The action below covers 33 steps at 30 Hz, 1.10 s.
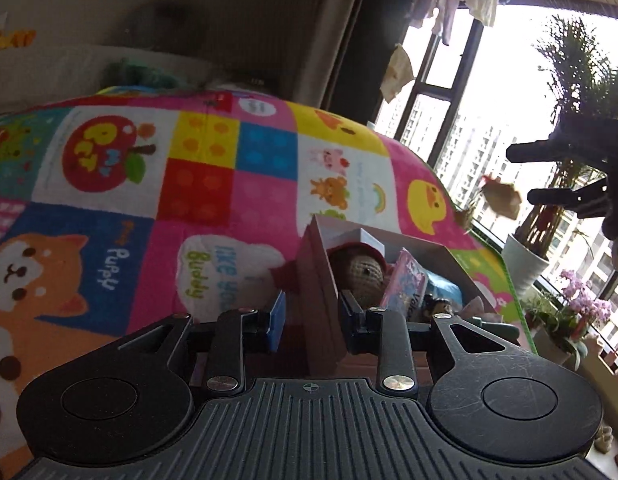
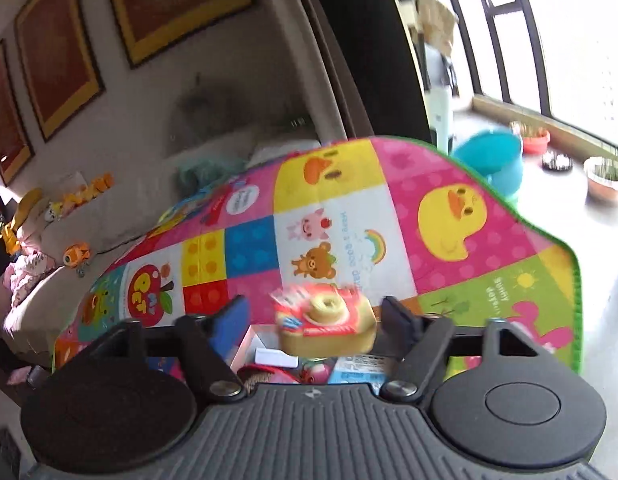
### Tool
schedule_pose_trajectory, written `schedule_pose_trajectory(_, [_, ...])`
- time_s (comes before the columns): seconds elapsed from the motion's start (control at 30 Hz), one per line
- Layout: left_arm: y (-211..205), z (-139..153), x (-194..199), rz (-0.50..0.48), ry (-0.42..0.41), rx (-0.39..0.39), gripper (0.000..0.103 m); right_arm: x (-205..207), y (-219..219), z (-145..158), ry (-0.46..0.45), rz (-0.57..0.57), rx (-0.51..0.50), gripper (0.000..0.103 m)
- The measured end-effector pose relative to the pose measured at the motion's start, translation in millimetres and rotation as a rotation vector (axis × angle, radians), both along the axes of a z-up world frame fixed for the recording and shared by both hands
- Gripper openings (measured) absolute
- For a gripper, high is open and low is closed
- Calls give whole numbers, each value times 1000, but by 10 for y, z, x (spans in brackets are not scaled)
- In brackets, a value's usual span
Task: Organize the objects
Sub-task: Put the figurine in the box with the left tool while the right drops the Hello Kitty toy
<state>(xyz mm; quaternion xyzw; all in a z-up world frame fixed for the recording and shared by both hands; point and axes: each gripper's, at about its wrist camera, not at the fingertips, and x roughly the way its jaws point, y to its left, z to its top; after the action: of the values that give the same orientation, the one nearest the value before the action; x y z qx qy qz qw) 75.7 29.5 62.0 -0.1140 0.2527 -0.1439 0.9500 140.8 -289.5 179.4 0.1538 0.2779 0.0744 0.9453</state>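
Note:
An open box with dark red outer walls sits on a colourful play mat. My left gripper is shut on the box's near wall. Inside lie a crocheted brown doll and a pink card pack. My right gripper is open above the box. A yellow toy camera with a red label is blurred in the air between its fingers, touching neither. From the left wrist view the right gripper is at the right, with the toy below it.
The mat's green edge ends on a pale floor. A teal tub and plant pots stand by the window. A sofa with soft toys is at the left. Potted plants line the window sill.

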Motion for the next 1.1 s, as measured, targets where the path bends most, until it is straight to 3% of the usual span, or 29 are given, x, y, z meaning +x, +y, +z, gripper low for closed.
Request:
schedule_pose_trajectory(0.13, [207,-78,-88,16,19,-14,32,-44,-120,-161,11,-12,19,76])
schedule_pose_trajectory(0.43, [57,-44,25,-64,59,-110,32,-597,-250,-687,69,57,-183,76])
schedule_pose_trajectory(0.53, [-154,11,190,-80,69,-70,32,-799,-88,-969,88,135,-271,76])
schedule_pose_trajectory(0.63, [-398,-23,450,-13,136,55,33,-908,165,-1241,113,197,-362,73])
schedule_pose_trajectory(0.73, [-526,-135,652,57,229,183,60,-945,389,-1386,107,229,-441,66])
schedule_pose_trajectory(0.8, [-472,-167,668,95,236,218,82,-932,464,-1382,85,227,-453,65])
schedule_pose_trajectory(0.9, [-282,-192,635,133,233,212,91,-808,553,-1337,68,202,-436,68])
schedule_pose_trajectory(1.1, [255,-266,706,259,192,173,99,-521,1046,-1364,46,250,-432,68])
